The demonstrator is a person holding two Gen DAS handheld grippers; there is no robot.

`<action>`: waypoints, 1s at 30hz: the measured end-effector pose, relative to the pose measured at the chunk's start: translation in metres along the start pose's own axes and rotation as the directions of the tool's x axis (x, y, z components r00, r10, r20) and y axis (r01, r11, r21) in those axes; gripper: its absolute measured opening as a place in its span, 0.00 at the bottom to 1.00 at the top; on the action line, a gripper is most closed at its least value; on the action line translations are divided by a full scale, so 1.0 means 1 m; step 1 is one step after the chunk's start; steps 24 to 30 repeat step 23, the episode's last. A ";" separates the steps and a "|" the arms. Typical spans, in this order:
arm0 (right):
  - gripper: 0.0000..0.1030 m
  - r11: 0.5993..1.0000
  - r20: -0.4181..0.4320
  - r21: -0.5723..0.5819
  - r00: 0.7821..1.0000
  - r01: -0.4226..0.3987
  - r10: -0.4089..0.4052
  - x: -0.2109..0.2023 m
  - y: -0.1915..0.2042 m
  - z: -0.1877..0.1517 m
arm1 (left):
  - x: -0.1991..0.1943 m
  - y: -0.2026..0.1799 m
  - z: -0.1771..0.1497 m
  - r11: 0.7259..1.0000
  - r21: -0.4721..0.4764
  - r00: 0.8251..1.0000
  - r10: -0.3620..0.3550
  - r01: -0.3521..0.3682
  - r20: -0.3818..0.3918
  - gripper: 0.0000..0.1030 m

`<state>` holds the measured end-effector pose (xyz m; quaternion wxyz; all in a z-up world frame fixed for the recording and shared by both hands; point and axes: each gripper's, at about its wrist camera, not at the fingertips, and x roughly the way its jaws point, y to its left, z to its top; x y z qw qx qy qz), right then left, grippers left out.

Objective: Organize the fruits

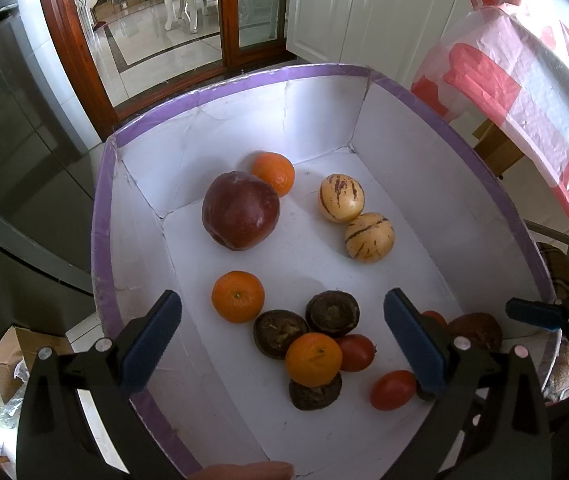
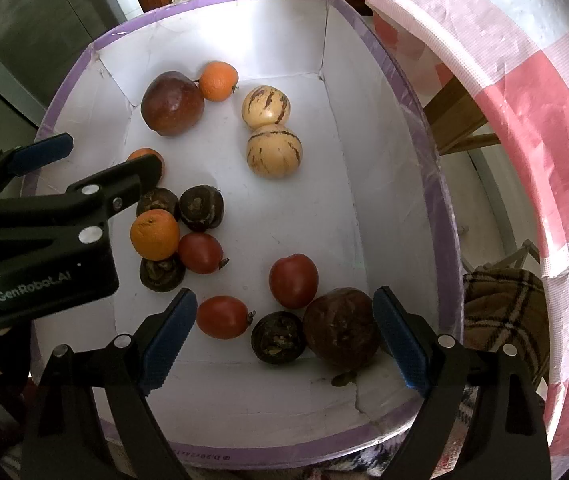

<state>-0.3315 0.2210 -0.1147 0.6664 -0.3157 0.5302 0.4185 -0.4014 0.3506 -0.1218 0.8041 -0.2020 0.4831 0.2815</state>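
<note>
Lying loose: every fruit sat on the floor of the white box (image 2: 384, 184), none stacked apart in any divider.
Box: white card walls, purple tape along the rim, open on top.
Far-left corner: a big dark-red apple (image 2: 172, 104) touching a small orange (image 2: 218, 81).
Far middle: two pale yellow melons (image 2: 266, 107) with purple stripes, touching each other.
Centre cluster: an orange (image 1: 313, 359) resting on dark brown wrinkled fruits (image 1: 331, 313), a red tomato (image 1: 355, 353) beside it.
Alone: another orange (image 1: 237, 297) by the left wall.
Near wall: two more tomatoes (image 2: 293, 281), a brown fruit, and a large dark, shrivelled round fruit (image 2: 340, 328).
Left gripper (image 1: 282, 340): jaws spread wide, empty, above the centre cluster.
Right gripper (image 2: 284, 336): jaws spread wide, empty, over the near-wall fruits.
Outside: a pink-and-white checked cloth (image 2: 524, 100) to the right.
</note>
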 end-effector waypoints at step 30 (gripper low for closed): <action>0.84 1.000 0.012 -0.006 1.000 -0.011 0.011 -0.004 -0.002 -0.006 | 0.005 0.010 0.006 1.000 -0.023 1.000 -0.012 0.011 -0.027 0.98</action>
